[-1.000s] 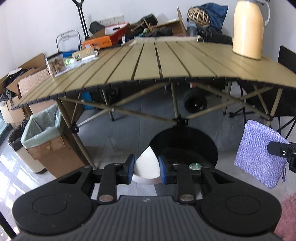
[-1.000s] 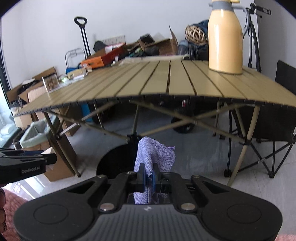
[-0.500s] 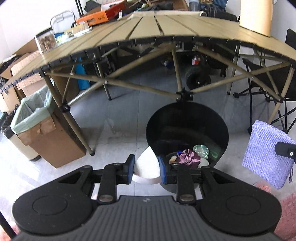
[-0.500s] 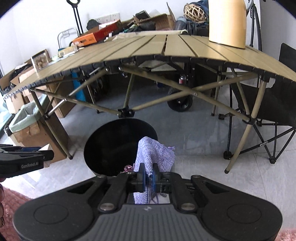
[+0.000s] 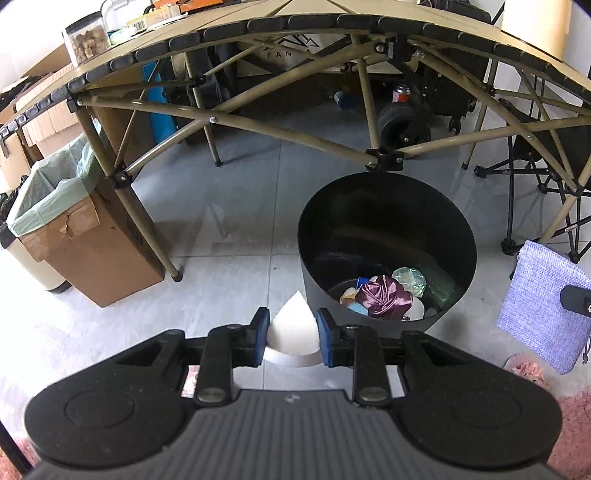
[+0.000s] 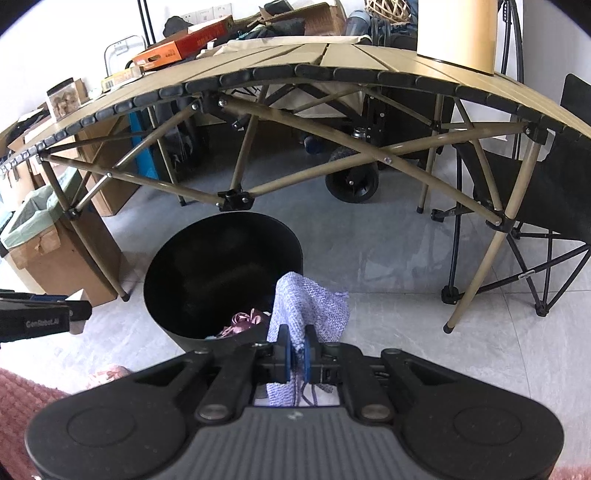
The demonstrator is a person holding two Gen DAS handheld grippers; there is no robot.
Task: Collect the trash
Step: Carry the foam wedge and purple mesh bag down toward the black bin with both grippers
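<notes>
Both tongs loaded beside the black bin

At the far left of the left wrist view a cardboard box (image 5: 92, 254) lined with a pale green bag stands on the grey tiled floor, against a leg of the folding table (image 5: 295, 22), whose slatted top arches across the upper part of the view. A clear jar (image 5: 83, 42) sits on the table's left end

Lower and nearer, the left tongs (image 5: 291, 338) are pinching a white wedge-shaped piece (image 5: 291, 332) between their blue pads, its point aimed away from the camera. The piece hangs over the floor just left of the black bin (image 5: 388, 192), outside the rim. The round bin stands under the table's front edge, close below a black joint of the frame. Inside it lie a crumpled maroon wrapper (image 5: 384, 297), a clear crinkled plastic piece (image 5: 408, 278) and other small scraps that are hard to identify

Right of the bin, in the same view, a lilac knitted pouch (image 5: 543, 306) hangs from the right tongs, whose black tip shows at the frame edge. In the right wrist view the right tongs (image 6: 298, 352) are pressed together on the pouch (image 6: 310, 306), which stands up from the pads and overlaps the bin's near right rim (image 6: 221, 280). Farther right, a black folding chair (image 6: 546, 192) sits by the table's right legs, and a cream jug (image 6: 458, 33) stands on the table above it
</notes>
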